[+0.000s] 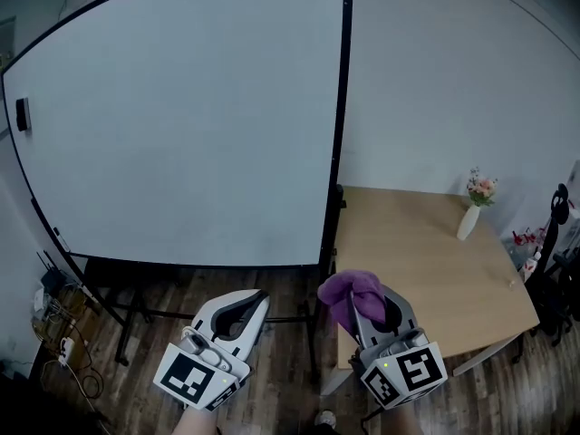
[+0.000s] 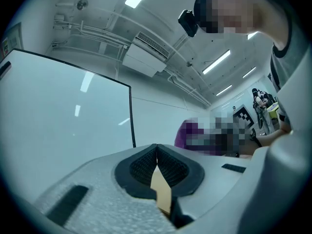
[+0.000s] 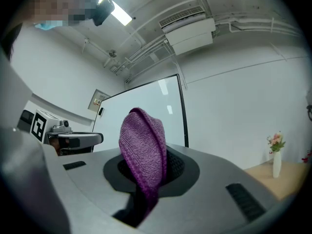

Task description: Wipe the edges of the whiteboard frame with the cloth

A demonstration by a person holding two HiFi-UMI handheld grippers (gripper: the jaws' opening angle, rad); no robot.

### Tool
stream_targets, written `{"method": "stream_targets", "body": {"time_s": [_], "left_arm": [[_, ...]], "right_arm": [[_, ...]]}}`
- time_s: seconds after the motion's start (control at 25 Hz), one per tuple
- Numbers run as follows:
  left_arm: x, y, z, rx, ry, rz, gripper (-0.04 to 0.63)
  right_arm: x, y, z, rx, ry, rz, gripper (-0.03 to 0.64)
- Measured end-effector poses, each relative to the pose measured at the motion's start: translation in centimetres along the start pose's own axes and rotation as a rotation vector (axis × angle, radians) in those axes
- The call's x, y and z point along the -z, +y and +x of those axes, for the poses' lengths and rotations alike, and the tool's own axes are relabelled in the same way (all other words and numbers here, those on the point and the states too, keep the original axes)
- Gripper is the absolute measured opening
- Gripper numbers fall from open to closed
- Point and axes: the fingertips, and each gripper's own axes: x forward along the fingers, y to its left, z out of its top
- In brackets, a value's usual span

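Observation:
A large whiteboard (image 1: 181, 125) on a black stand fills the upper left of the head view; its black frame edge (image 1: 341, 107) runs down the right side. My right gripper (image 1: 367, 302) is shut on a purple cloth (image 1: 349, 290), which bulges out past the jaws (image 3: 143, 150). It hovers low, just right of the frame's lower right corner, apart from it. My left gripper (image 1: 256, 299) is shut with nothing in it, below the board's bottom edge; in the left gripper view its pads (image 2: 157, 165) meet.
A wooden table (image 1: 426, 261) stands right of the board, with a white vase of flowers (image 1: 471, 211) near its far edge. Cables and a power strip (image 1: 59, 333) lie on the wood floor at the left. A black eraser (image 1: 23, 114) sticks to the board's left side.

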Motion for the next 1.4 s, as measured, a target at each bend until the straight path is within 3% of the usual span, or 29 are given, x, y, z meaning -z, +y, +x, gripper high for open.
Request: {"method": "stream_targets", "body": {"time_s": [0.64, 1.08, 1.4], "left_arm": [[2.2, 2.3, 9.1, -0.122, 0.017, 0.035, 0.017], [3.9, 2.9, 12.8, -0.189, 0.048, 0.042, 0.017], [5.2, 3.7, 14.0, -0.182, 0.105, 0.019, 0.017]], "right_arm": [[0.3, -8.4, 7.6, -0.121, -0.024, 0.004, 0.052], [1.5, -11.9, 10.8, -0.193, -0.013, 0.006, 0.052], [0.8, -13.2, 14.2, -0.174, -0.029, -0.063, 0.052]]}}
